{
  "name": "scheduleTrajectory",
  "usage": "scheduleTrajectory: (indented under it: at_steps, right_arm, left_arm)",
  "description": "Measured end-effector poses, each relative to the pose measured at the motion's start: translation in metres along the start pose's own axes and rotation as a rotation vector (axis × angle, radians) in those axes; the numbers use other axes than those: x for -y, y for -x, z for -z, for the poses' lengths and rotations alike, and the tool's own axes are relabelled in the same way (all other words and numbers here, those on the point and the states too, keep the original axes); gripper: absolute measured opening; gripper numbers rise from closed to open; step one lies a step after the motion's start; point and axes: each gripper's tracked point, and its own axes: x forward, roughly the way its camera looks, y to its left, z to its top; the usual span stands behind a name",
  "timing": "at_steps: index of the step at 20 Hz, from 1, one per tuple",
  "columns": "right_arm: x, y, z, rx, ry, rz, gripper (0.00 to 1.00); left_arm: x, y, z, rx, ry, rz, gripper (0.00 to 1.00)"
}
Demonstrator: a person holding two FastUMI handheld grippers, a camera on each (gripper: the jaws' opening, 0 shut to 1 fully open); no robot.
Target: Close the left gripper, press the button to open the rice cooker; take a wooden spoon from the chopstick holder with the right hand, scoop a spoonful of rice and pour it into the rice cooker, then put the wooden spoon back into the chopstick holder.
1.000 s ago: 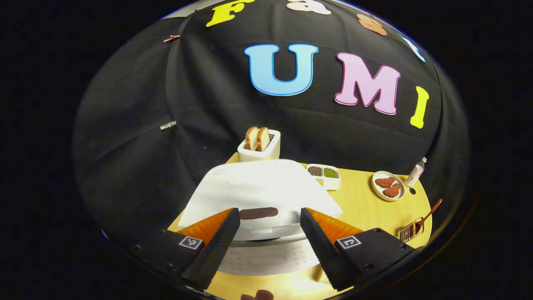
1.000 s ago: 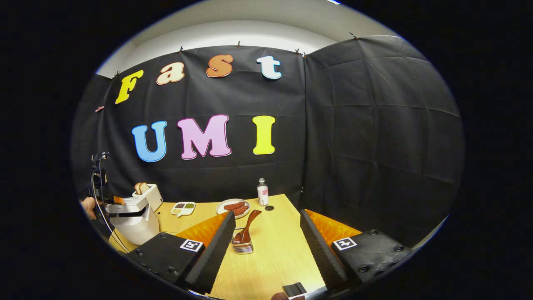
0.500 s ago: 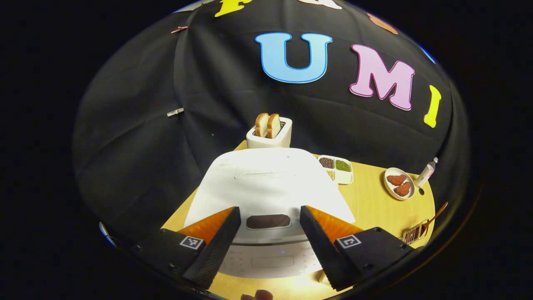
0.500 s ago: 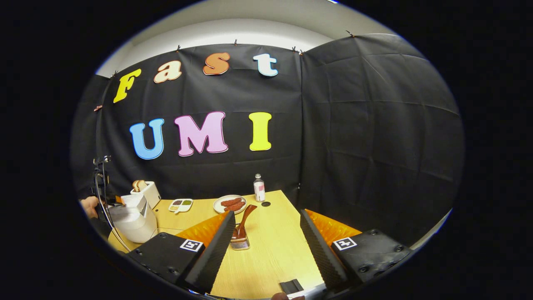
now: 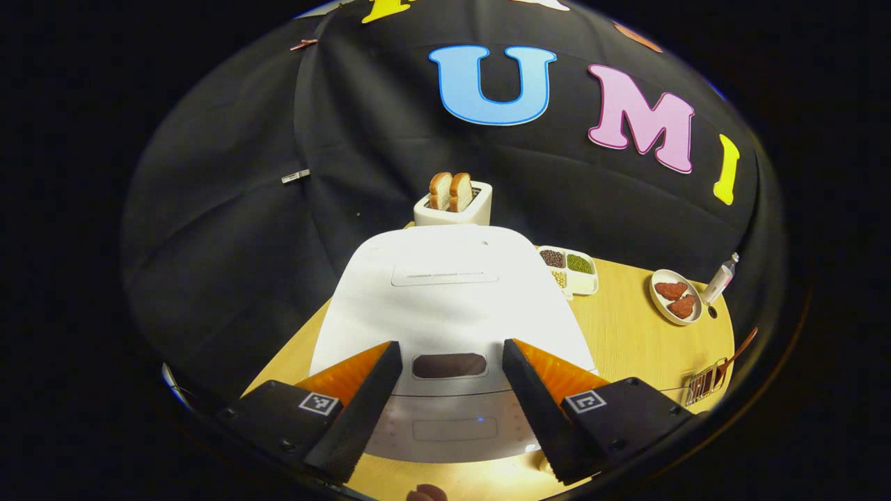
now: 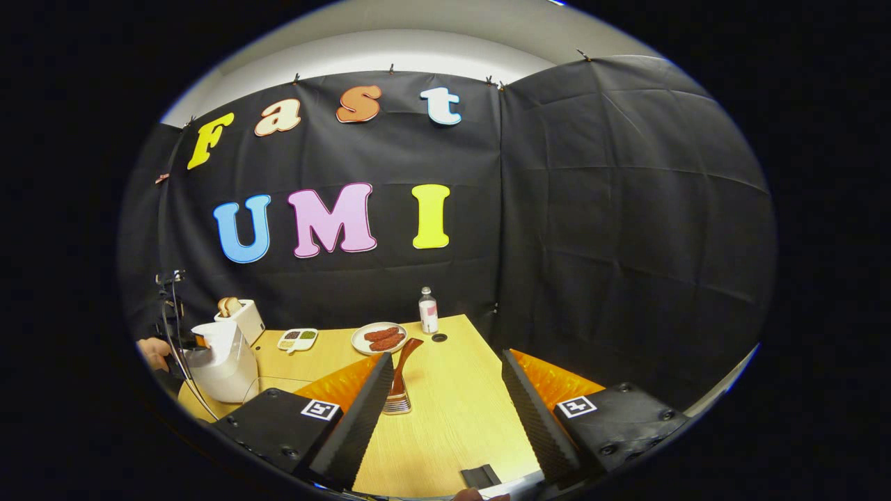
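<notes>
While the left gripper hangs wide open over the rice cooker (lid down), right gripper gapes empty nr wooden spoon.

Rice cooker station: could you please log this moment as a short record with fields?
rice cooker: white, lid down
lid button: dark oval, framed between the left gripper's fingers
left gripper: open, hovering in front of the rice cooker
right gripper: open, holding nothing, above the table
wooden spoon: standing in the chopstick holder
toaster: behind the rice cooker, two slices up
grain tray: right of the rice cooker in the left gripper view
plate: beside the bottle
</notes>
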Motion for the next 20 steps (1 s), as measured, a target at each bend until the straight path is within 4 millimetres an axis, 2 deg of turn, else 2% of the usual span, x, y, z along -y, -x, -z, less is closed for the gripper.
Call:
scheduleTrajectory:
  at_steps: [1,14,18,20]
  right_arm:
    - [0.000,0.000,0.001,-0.001,0.001,-0.001,0.97]
    - [-0.008,0.008,-0.003,0.009,0.002,-0.027,0.97]
    - [-0.011,0.006,-0.007,0.014,0.012,-0.031,0.97]
    - [-0.014,0.005,-0.010,0.018,0.022,-0.035,0.97]
  left_arm:
    - [0.000,-0.002,0.001,0.007,-0.003,-0.003,1.00]
    - [-0.001,0.007,-0.002,0.010,0.005,0.036,1.00]
    - [0.012,0.020,-0.013,0.053,0.038,0.105,0.97]
    - [0.018,0.035,-0.029,0.109,0.017,0.132,0.95]
